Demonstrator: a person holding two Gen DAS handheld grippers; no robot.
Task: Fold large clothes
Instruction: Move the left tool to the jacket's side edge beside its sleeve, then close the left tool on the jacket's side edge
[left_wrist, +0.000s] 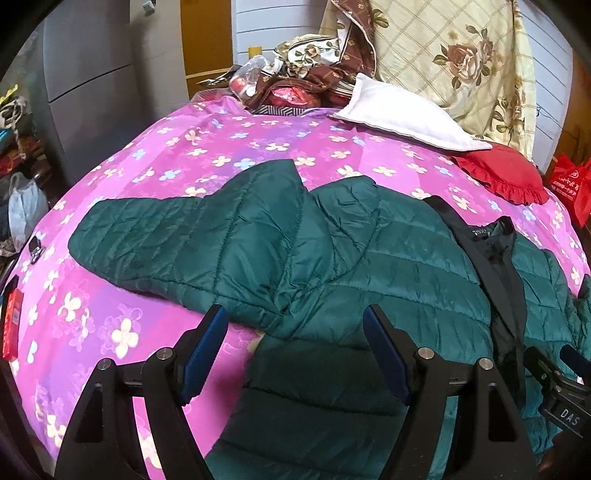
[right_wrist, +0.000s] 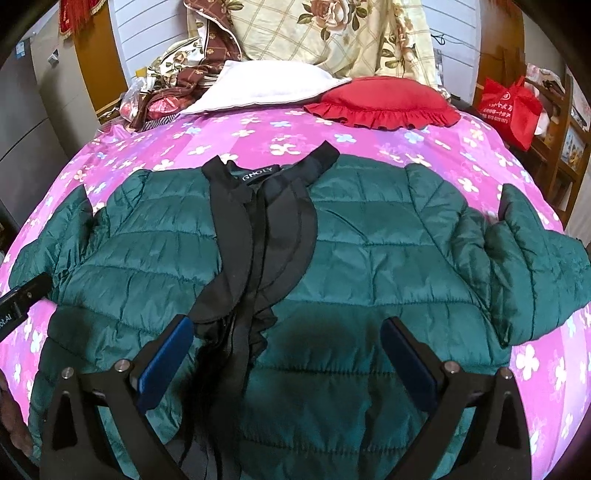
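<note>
Right, I see the dark green quilted puffer jacket (right_wrist: 369, 258) lying flat, front up, on the pink flower-print bedspread (left_wrist: 221, 147), its black front trim (right_wrist: 258, 240) running down the middle. My left gripper (left_wrist: 295, 343) hovers over the jacket's edge below one sleeve, fingers spread apart, gripping nothing. My right gripper (right_wrist: 288, 354) hangs over the lower front, likewise spread wide and empty. A red frilled cushion (right_wrist: 384, 99) and a white pillow (left_wrist: 402, 118) sit by the headboard.
</note>
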